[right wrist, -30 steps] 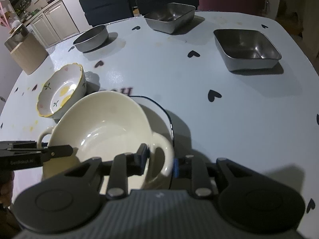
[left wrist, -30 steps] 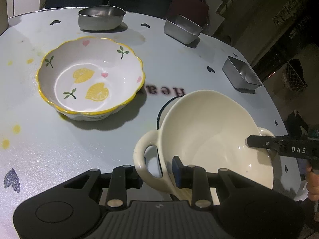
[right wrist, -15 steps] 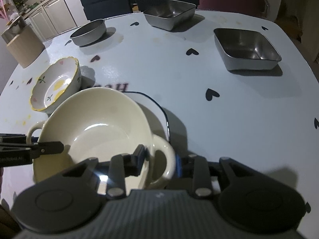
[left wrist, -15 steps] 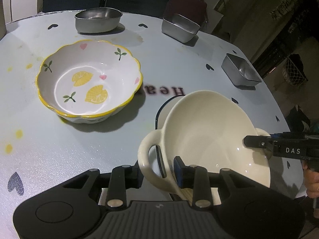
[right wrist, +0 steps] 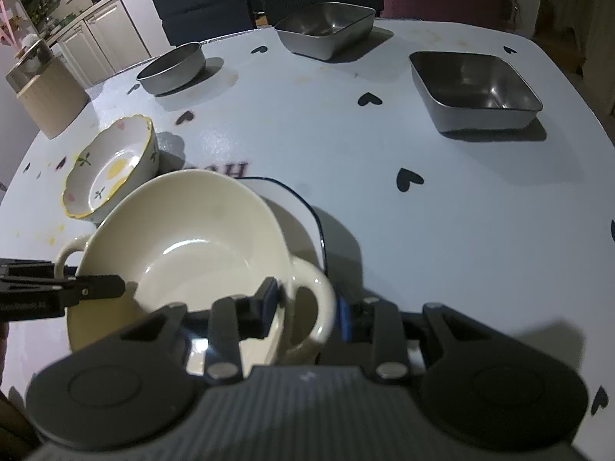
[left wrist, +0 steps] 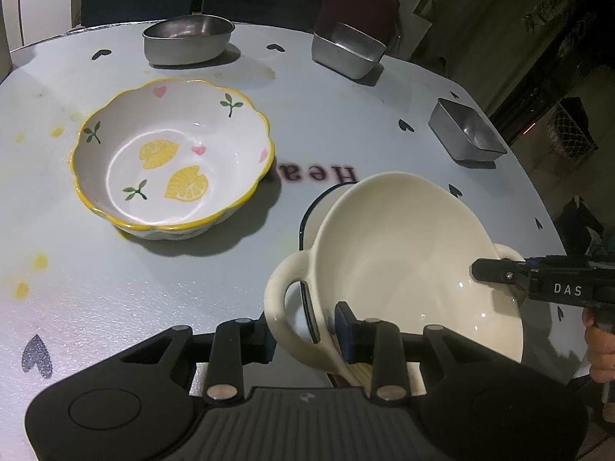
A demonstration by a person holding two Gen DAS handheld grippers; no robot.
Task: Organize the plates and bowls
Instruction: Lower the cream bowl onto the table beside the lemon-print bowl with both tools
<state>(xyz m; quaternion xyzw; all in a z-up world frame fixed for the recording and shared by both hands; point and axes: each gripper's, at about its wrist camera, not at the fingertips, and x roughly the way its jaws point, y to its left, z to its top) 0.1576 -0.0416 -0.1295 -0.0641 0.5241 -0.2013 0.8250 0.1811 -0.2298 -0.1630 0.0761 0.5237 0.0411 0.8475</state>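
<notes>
A cream bowl (left wrist: 403, 253) with two loop handles hangs tilted between both grippers, just over a white plate (left wrist: 307, 211) with a dark rim. My left gripper (left wrist: 303, 330) is shut on its left handle, one pad inside the bowl wall and one outside the loop. In the right wrist view my right gripper (right wrist: 307, 305) grips the other handle of the cream bowl (right wrist: 192, 238) the same way, above the plate (right wrist: 311, 211). A scalloped white bowl (left wrist: 173, 161) with lemon prints and a yellow rim stands to the left.
Three steel dishes stand toward the far edge: a round one (left wrist: 188, 40), a square one (left wrist: 348, 52) and another square one (left wrist: 467, 130). A wooden box (right wrist: 46, 96) stands at the far left corner. Chairs line the far side. The tablecloth has heart prints.
The jaws of both grippers stand slightly wider on the handles than a second ago, and the cream bowl has tipped a little. Both hands stay in place.
</notes>
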